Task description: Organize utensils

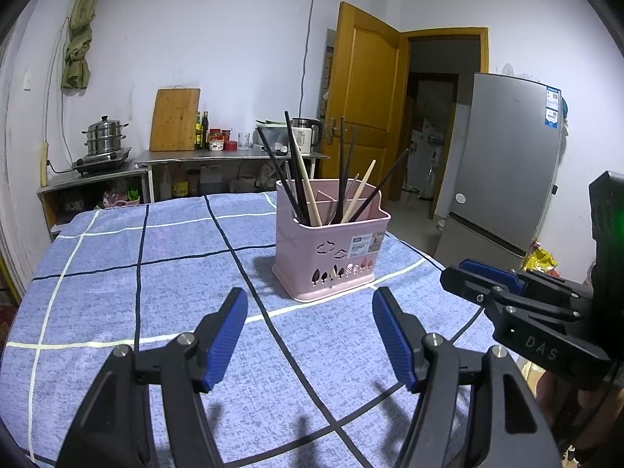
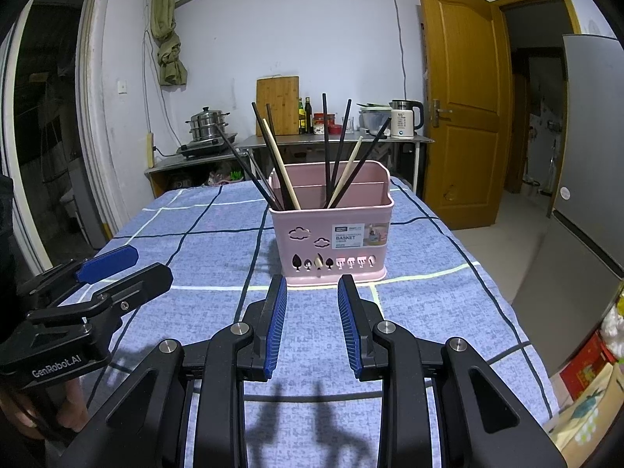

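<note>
- Left wrist view: the left gripper (image 1: 310, 335) hovers over the blue checked tablecloth (image 1: 156, 273) with its blue-padded fingers spread wide, and nothing sits between them.
- Straight ahead, just past the fingertips, stands the pink plastic utensil basket (image 1: 331, 257) with cloud and tree cut-outs. It is upright on the cloth.
- Black and pale wooden chopsticks (image 1: 308, 179) lean at mixed angles inside the basket's compartments.
- A white label (image 1: 366, 243) is stuck on the basket's front; from here its print is too small to read.
- At the right edge the right gripper (image 1: 468, 277) comes into frame side-on, with raised letters "DAS" on its black body.
- Right wrist view: the right gripper (image 2: 312, 323) hangs over the same cloth (image 2: 429, 312), its jaws partly apart with a clear gap and empty.
- The basket (image 2: 331, 241) is dead centre, just beyond the tips, and now the label (image 2: 358, 236) gives up one word: "BASKET". The smaller lines stay unreadable.
- Chopsticks (image 2: 280, 163) fan out above the rim.
- At lower left the left gripper (image 2: 128, 265) is in view, with "GenRobot.AI" printed in white on its black housing, and a hand (image 2: 35, 417) wraps the handle below.
</note>
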The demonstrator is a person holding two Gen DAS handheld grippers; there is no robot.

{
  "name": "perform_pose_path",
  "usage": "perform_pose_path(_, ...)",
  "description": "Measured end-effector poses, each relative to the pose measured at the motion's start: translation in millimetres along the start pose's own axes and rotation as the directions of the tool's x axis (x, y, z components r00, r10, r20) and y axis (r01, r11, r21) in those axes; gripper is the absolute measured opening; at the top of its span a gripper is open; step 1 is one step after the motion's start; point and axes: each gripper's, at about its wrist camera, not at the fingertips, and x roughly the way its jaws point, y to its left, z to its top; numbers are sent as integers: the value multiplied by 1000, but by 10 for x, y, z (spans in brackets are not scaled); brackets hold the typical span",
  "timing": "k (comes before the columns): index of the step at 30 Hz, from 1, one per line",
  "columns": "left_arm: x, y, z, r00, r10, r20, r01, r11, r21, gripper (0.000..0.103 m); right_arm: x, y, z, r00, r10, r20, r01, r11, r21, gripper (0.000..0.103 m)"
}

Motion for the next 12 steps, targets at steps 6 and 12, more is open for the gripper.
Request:
perform_pose_path(6, -26, -34, 5, 1000, 19, 17, -20, 1000, 10, 69, 9, -11, -6, 1000, -4, -2, 4, 1000, 0, 28)
perform_pose_path(12, -32, -41, 16, 999, 45, 31, -45, 999, 9, 69, 3, -35, -9, 1000, -5, -1, 5, 1000, -3, 28)
